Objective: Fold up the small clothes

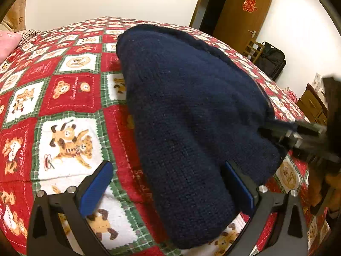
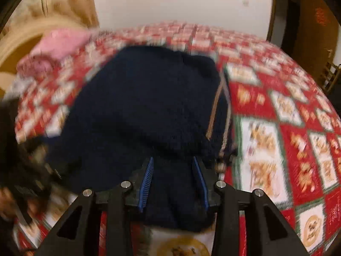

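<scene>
On a bed spread with a red, green and white teddy-bear patchwork quilt, a navy knitted sweater, lying as a long folded bundle stretching away toward the far edge. Left gripper low over the near end of that bundle, blue-padded fingers spread wide apart; near end of the knit between them, against the right-hand pad, well clear of the left-hand one. Right gripper clamped on a bunched fold of the same sweater, both ribbed blue pads pressed into the dark wool; seen blurred from the left wrist view at the sweater's right edge. Two tan stripes running along the garment's right side in the right wrist view, much smeared by motion. Pink cloth at the far left of the quilt, beside a beige curtain. Beyond the bed: a brown wooden door bearing a red paper cutting, a black bag by the wall, a wooden cabinet at the right.
</scene>
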### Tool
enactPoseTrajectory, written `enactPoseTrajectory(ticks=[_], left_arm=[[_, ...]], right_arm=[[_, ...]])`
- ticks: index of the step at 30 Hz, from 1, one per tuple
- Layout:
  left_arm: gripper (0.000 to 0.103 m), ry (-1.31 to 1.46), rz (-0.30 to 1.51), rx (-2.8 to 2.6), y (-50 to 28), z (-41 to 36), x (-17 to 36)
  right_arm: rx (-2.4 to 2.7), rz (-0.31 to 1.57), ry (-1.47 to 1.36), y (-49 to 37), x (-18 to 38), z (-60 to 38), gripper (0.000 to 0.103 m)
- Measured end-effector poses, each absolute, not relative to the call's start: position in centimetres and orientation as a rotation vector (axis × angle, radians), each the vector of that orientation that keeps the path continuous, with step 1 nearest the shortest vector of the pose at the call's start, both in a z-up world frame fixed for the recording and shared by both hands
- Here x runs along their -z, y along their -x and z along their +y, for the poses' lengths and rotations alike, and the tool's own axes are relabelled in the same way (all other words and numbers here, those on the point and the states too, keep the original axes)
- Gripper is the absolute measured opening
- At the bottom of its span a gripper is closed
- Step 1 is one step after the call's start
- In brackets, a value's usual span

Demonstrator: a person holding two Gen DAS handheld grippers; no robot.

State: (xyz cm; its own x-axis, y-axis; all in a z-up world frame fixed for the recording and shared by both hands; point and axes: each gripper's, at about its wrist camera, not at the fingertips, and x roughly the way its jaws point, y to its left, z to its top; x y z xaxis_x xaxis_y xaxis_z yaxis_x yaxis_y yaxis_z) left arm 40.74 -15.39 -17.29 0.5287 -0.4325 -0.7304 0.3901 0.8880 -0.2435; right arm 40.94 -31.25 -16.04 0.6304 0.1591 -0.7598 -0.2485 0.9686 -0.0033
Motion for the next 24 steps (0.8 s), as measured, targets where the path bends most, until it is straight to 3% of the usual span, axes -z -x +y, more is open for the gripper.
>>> enactPoseTrajectory(ticks=[5, 12, 16, 24], left_arm=[[0.103, 0.055, 0.888, 0.494, -41.4, -15.3, 17.5], [0.103, 0.062, 0.889, 0.496, -41.4, -15.1, 17.6], [0.103, 0.056, 0.885, 0.490, -41.2, -15.2, 17.5], [0.103, 0.053, 0.877, 0.479, -40.9, -15.3, 17.4]], right_arm=[[-0.216, 0.913, 0.160, -41.5, 15.2, -30.5, 0.040], [-0.226, 0.788, 0.099, -43.1, 10.8, -29.6, 0.040], [-0.163, 0.954, 0.165, -46.7, 14.1, -29.2, 0.040], [-0.294, 0.848, 0.113, -49.8, 8.6, -26.9, 0.040]])
